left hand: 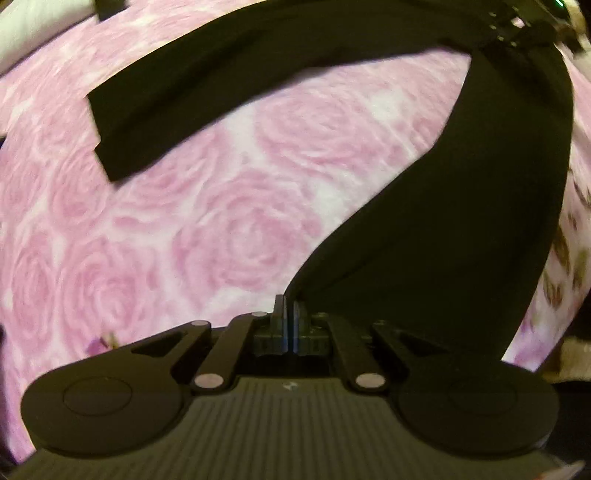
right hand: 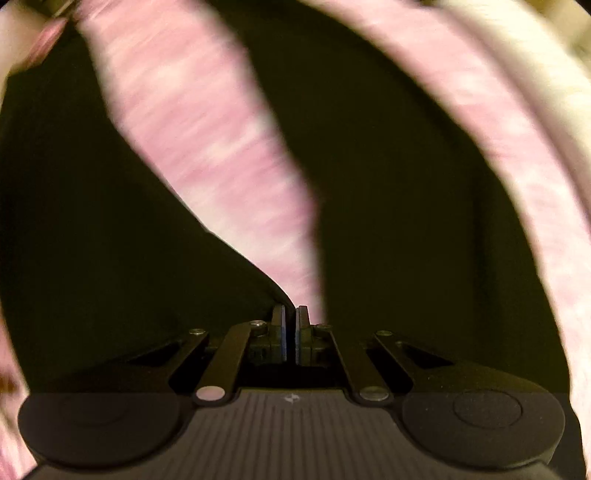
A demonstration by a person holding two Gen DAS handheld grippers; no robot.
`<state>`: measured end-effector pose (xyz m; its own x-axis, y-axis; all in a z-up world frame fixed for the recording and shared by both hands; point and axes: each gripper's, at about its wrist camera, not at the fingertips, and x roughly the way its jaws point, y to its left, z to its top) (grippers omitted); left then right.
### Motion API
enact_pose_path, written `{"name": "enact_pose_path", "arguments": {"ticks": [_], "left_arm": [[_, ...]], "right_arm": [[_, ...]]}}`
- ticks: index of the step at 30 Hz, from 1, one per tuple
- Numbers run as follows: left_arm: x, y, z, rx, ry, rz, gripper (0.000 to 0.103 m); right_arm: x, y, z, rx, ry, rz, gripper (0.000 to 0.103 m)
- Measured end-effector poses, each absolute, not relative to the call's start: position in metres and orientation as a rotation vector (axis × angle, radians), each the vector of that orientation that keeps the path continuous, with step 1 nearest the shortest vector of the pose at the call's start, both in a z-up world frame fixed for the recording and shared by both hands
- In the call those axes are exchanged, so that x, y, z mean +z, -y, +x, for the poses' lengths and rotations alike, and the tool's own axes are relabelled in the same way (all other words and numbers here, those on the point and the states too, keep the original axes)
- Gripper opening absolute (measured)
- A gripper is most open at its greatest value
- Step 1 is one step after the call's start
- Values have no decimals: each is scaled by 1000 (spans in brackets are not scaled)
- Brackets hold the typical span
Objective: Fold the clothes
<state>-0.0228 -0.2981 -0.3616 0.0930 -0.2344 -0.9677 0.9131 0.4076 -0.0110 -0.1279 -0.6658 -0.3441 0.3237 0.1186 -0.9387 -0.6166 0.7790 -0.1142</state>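
Note:
A black garment hangs in a wide band from the top right down to my left gripper, which is shut on its edge. A long flat part of the garment with a squared end lies across the pink rose-print sheet. The right wrist view is blurred. There my right gripper is shut on a fold of the same black garment, which fills both sides of the view, with the pink sheet showing between.
A white cloth or pillow lies at the far top left. Fabric with brown flowers borders the sheet on the right. A dark device with a green light sits where the garment's far end rises.

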Motion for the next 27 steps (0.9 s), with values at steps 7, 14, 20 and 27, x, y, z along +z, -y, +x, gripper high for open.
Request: {"name": "enact_pose_path", "arguments": {"ticks": [7,14,20,27], "left_arm": [[-372,292,-9,-860,-1231,704,28],[-361,275,-15,-908,-1236,686,22],[-365,289,-23,-1089,-1117,893,31],[-360,256,8,-1032,-1302,549,9]], "right_arm": [[-342,658,-156,324,-1072,-507,35],[-333,628,-228,275,-1098,-193,35],[-351,561,-287,375,-1165,-212,47],[-346,533,-312,361,-1196,-241,46]]}}
